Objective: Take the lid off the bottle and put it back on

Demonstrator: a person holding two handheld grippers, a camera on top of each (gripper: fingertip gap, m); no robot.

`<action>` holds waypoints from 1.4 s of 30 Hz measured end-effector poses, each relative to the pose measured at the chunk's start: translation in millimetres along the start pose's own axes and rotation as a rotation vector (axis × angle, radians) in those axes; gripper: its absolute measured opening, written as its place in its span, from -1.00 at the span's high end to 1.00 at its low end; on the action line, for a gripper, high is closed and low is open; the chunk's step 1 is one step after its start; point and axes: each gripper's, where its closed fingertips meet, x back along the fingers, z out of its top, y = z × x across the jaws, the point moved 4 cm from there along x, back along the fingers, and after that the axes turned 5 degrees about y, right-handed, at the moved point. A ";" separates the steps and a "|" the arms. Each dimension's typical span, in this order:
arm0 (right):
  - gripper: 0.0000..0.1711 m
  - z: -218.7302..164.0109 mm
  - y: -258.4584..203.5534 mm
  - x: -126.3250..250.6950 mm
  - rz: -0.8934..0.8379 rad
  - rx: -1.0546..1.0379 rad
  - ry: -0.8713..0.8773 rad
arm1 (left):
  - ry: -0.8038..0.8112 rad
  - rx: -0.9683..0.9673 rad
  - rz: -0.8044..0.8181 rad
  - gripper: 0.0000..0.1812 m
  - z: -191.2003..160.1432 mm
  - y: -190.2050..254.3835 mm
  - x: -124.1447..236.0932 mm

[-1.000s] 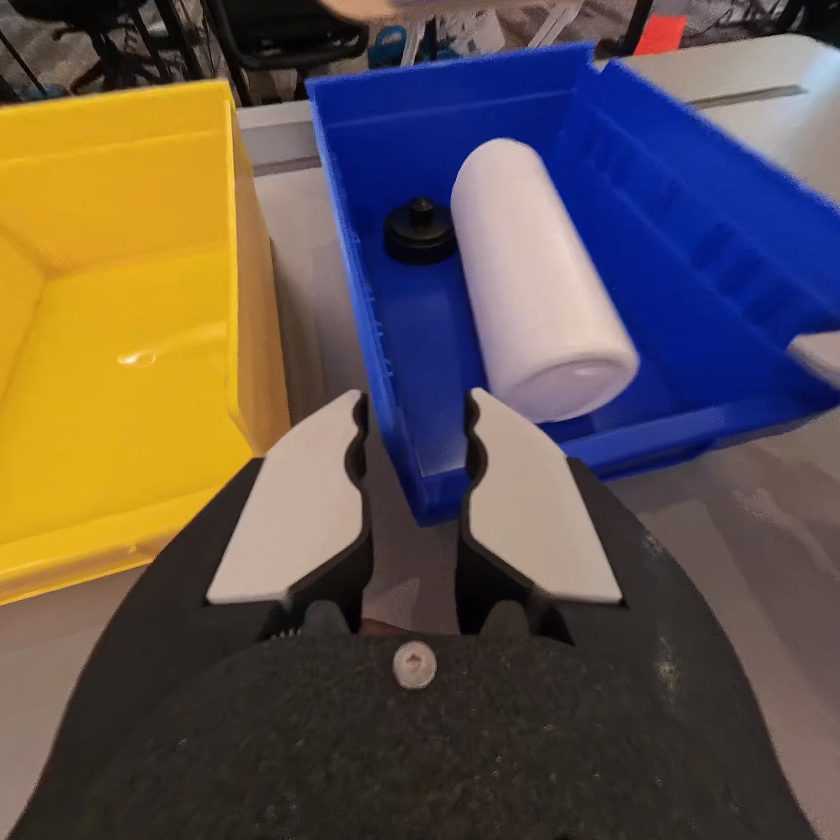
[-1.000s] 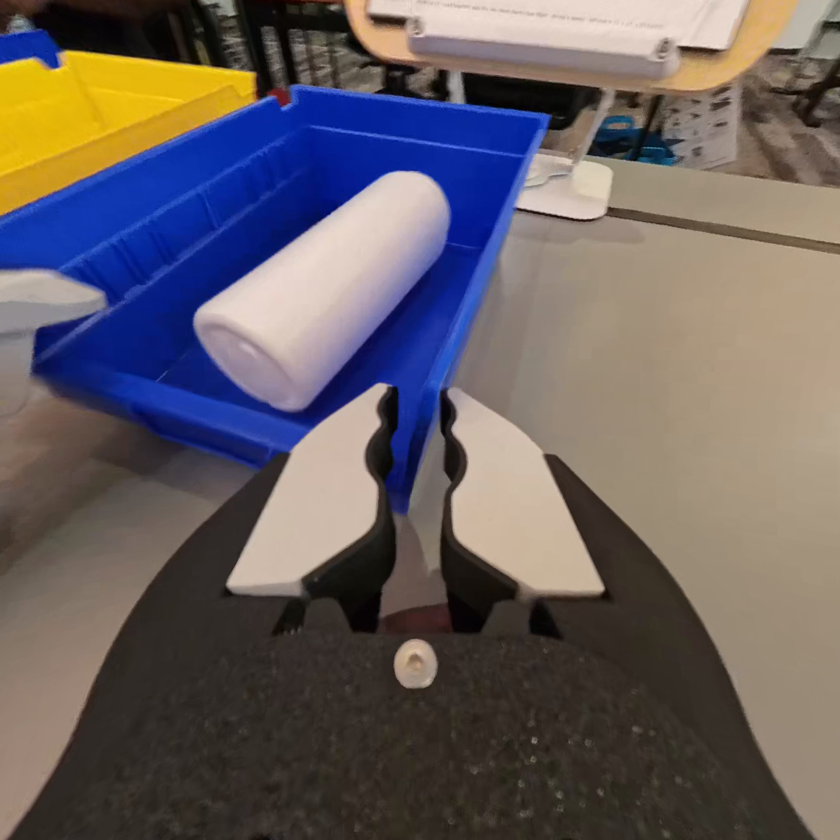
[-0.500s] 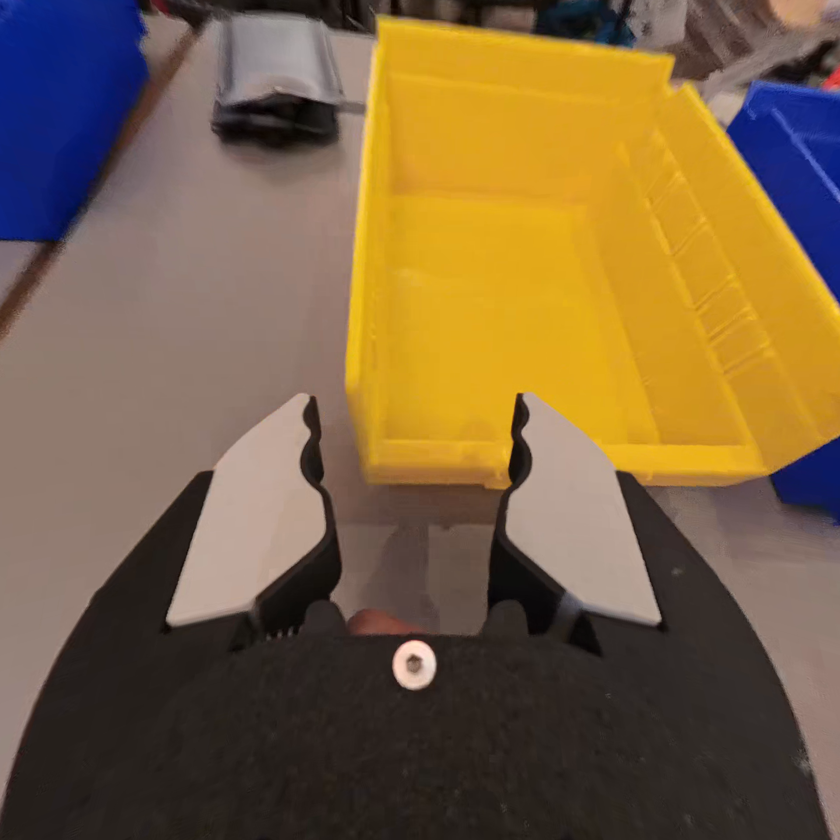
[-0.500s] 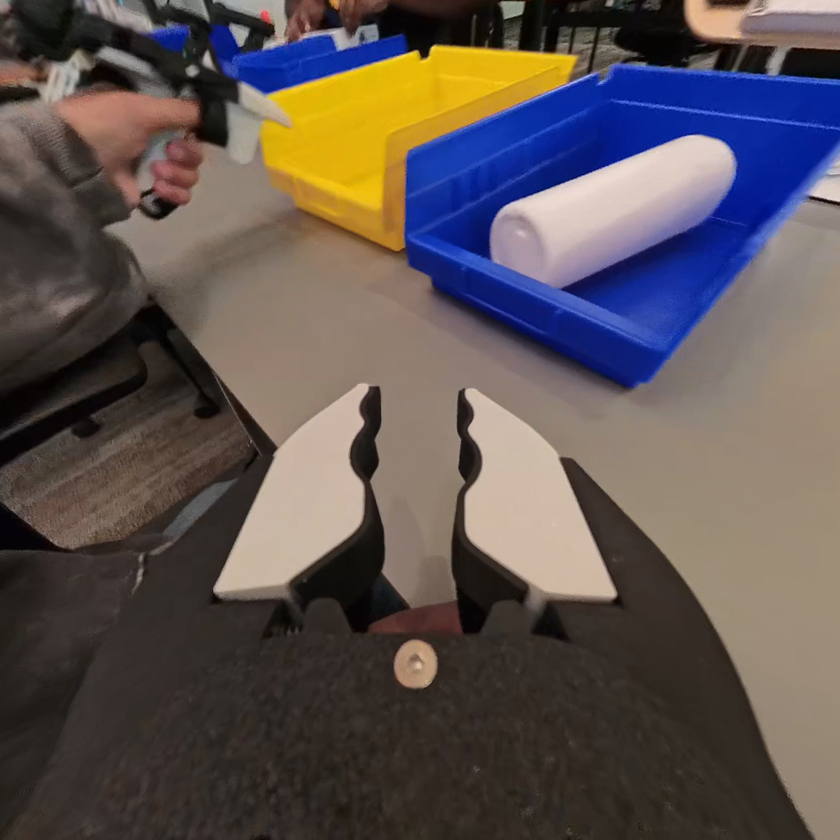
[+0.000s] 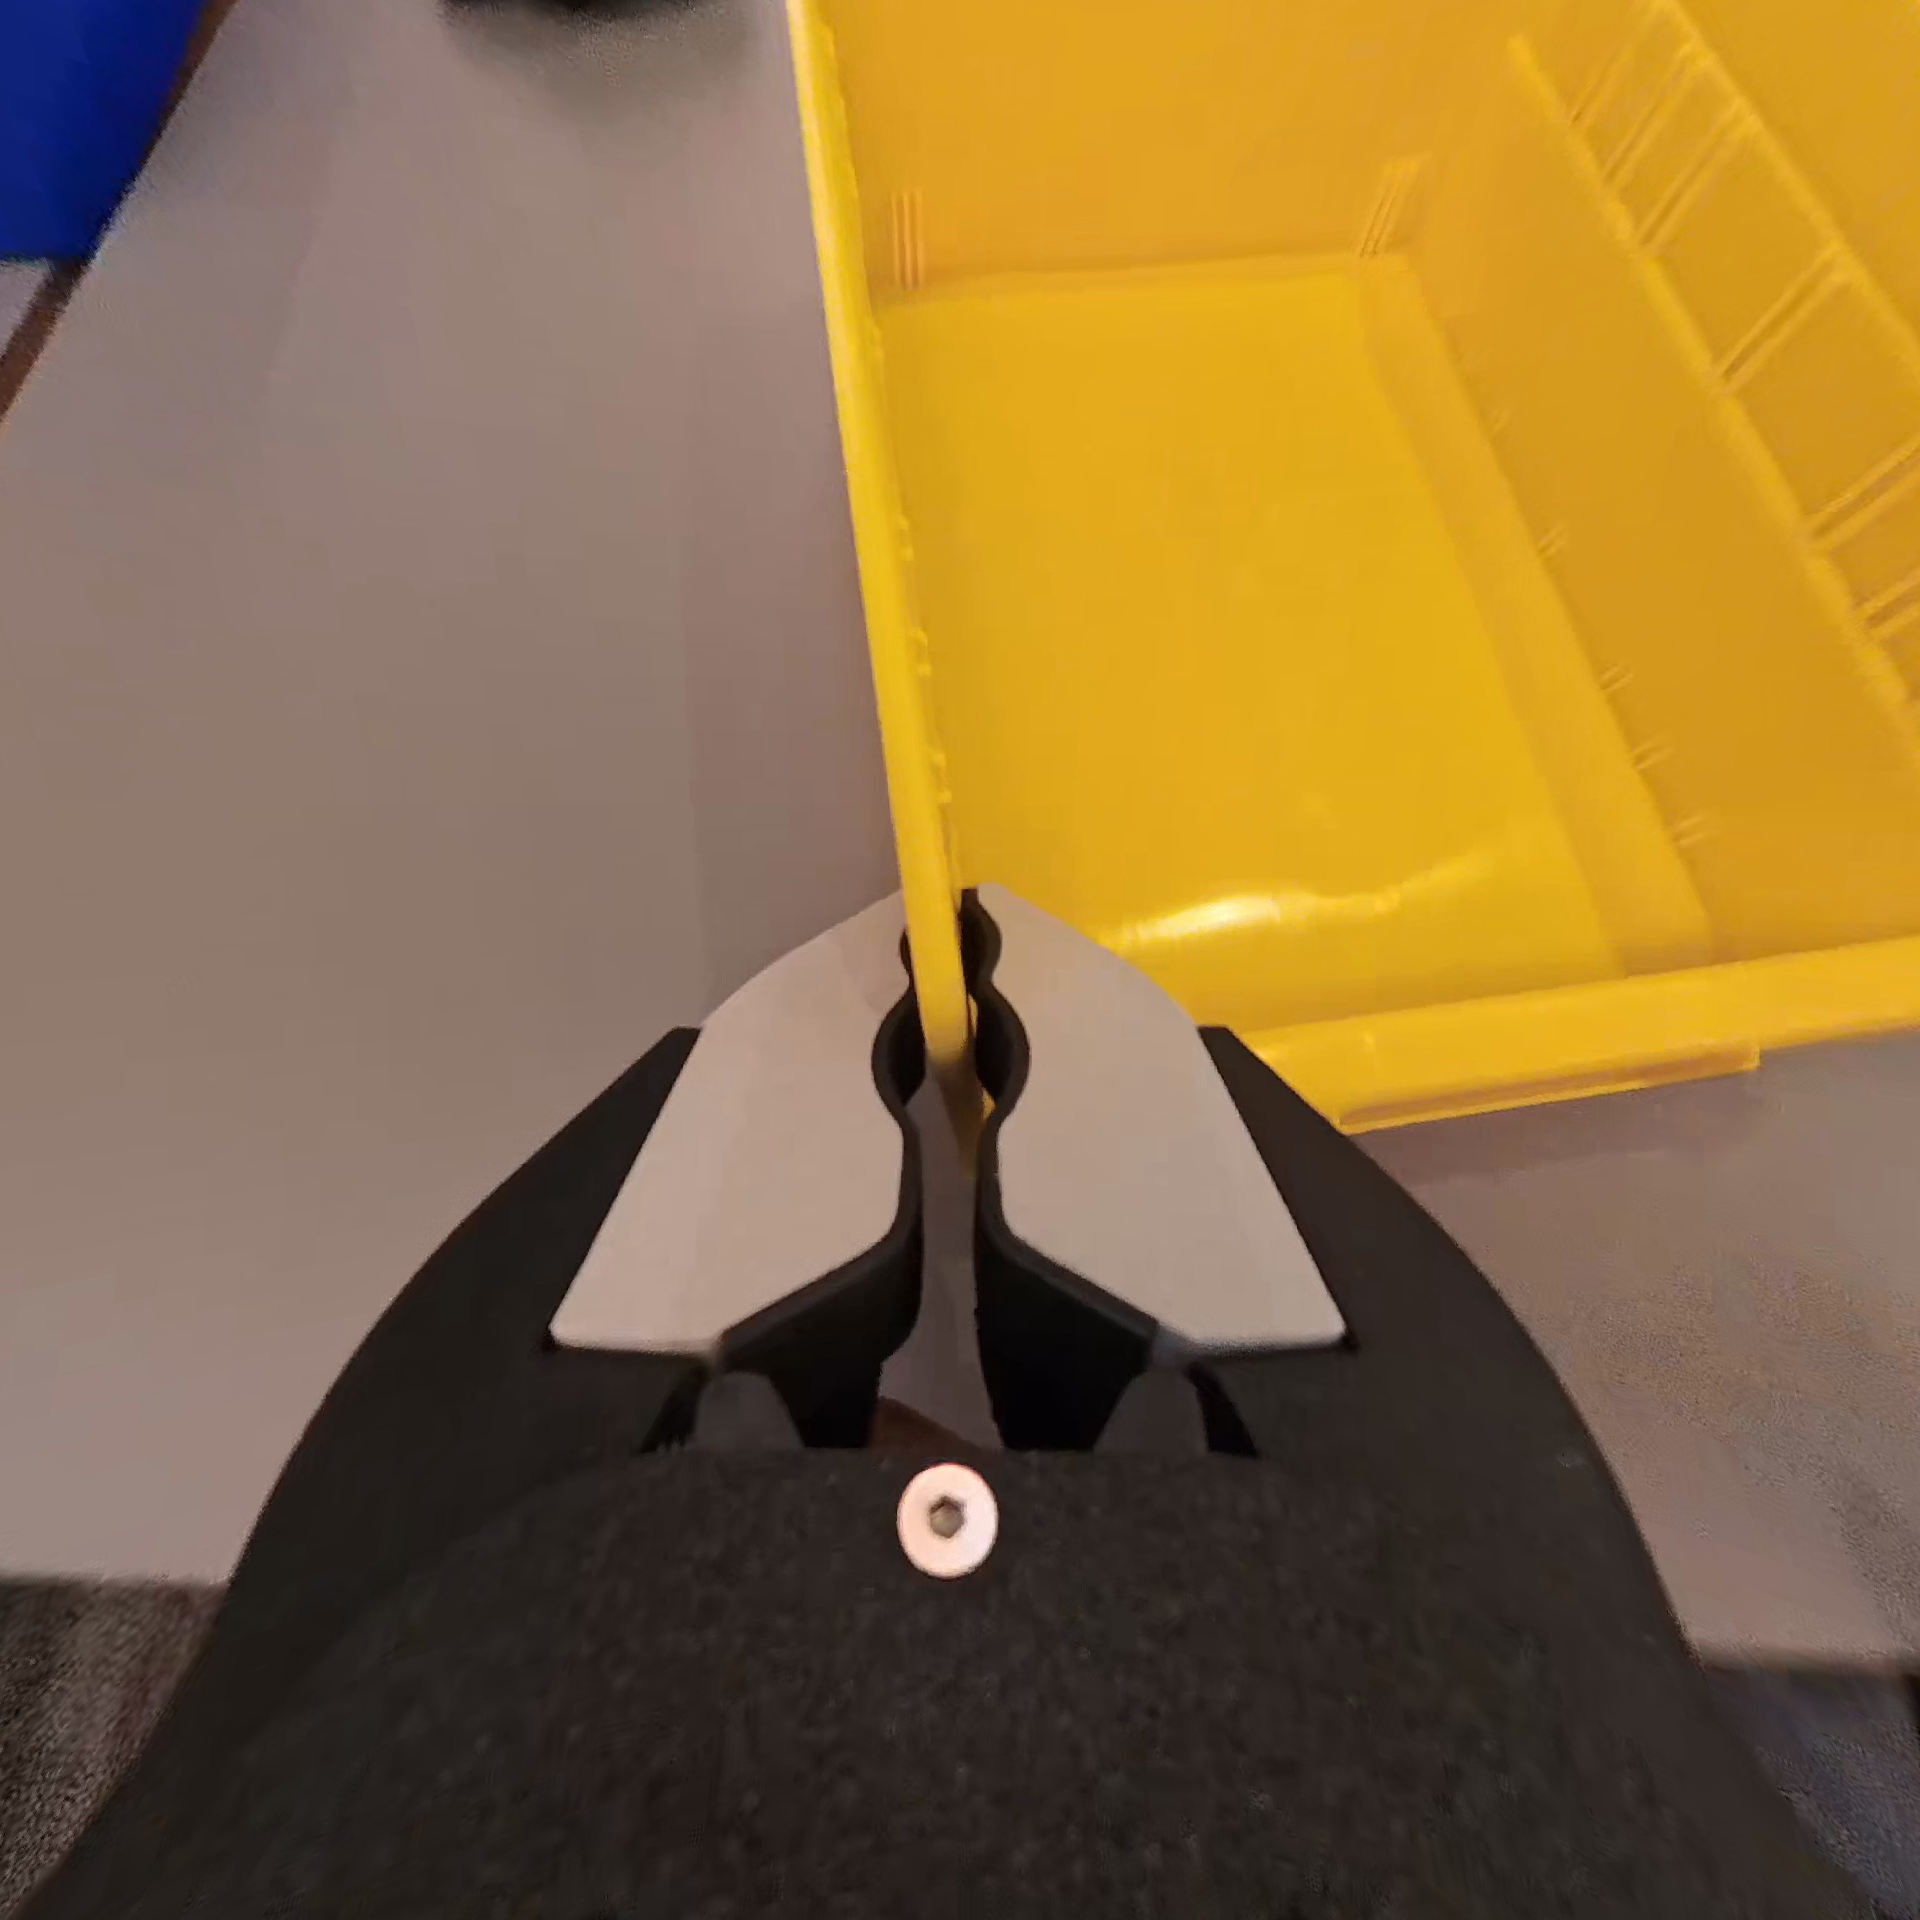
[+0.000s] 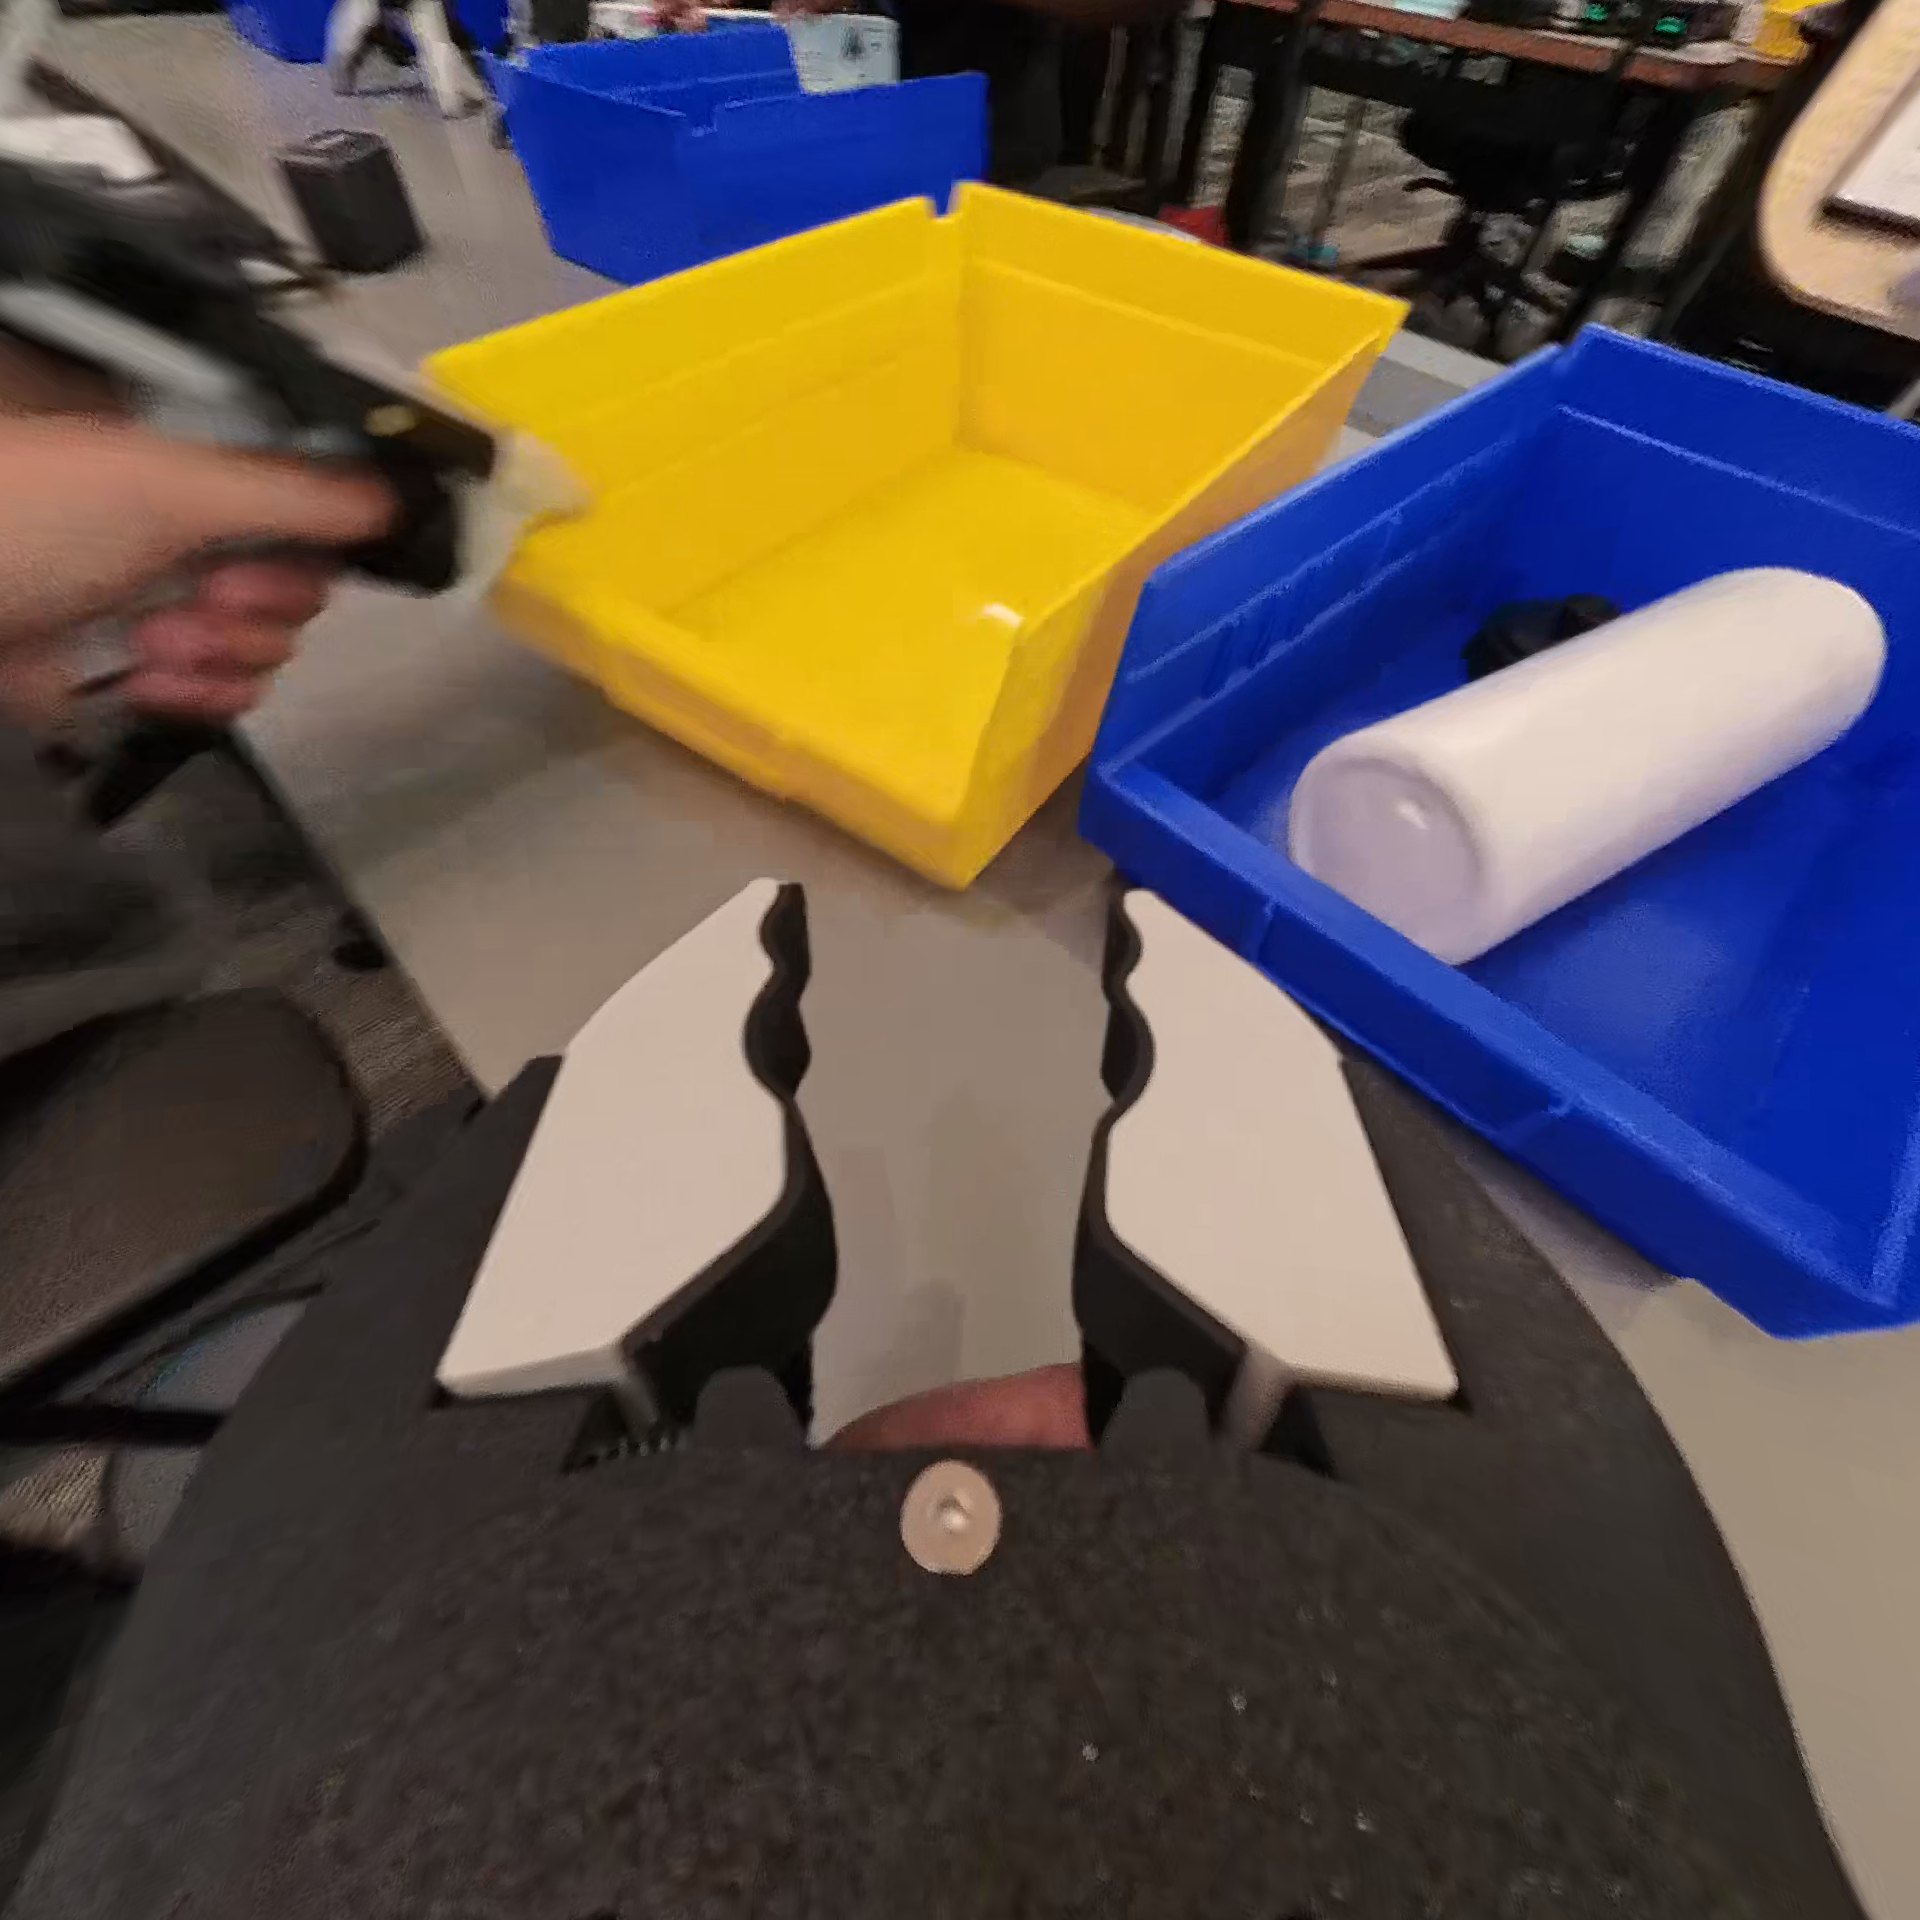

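Note:
A white bottle lies on its side in the near blue bin, with its black lid loose beside it at the far end. My left gripper is shut on the left side wall of the empty yellow bin at its near corner. It also shows blurred in the right wrist view, held by a hand at that corner of the yellow bin. My right gripper is open and empty above the table, in front of the gap between the two bins.
A grey table carries the bins. A second blue bin and a small dark box stand farther back. The table's near edge, a dark chair and carpet lie at the left. More blue shows at the far left.
My left gripper moved forward to the yellow bin and shut on its side wall. My right gripper opened wider and turned toward the gap between the bins.

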 end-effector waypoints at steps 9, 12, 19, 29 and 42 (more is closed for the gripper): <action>0.77 -9.6 -31.5 -36.9 -0.079 -0.068 -0.122 | 0.011 -0.005 0.065 0.98 -45.7 13.3 74.2; 0.83 11.7 -27.8 -29.7 -0.114 -0.023 -0.107 | 0.071 0.029 0.088 0.98 -36.1 20.9 92.7; 0.91 105.9 24.6 46.2 -0.299 0.117 0.253 | 0.416 -0.096 0.115 0.96 43.2 99.8 136.7; 0.95 24.8 245.6 202.2 -0.886 0.125 0.263 | 0.380 -0.483 -0.189 0.93 83.6 382.7 37.8; 0.95 -129.7 417.9 289.9 -0.920 -0.283 -0.175 | 0.101 -0.457 -0.457 0.90 16.8 583.0 -51.9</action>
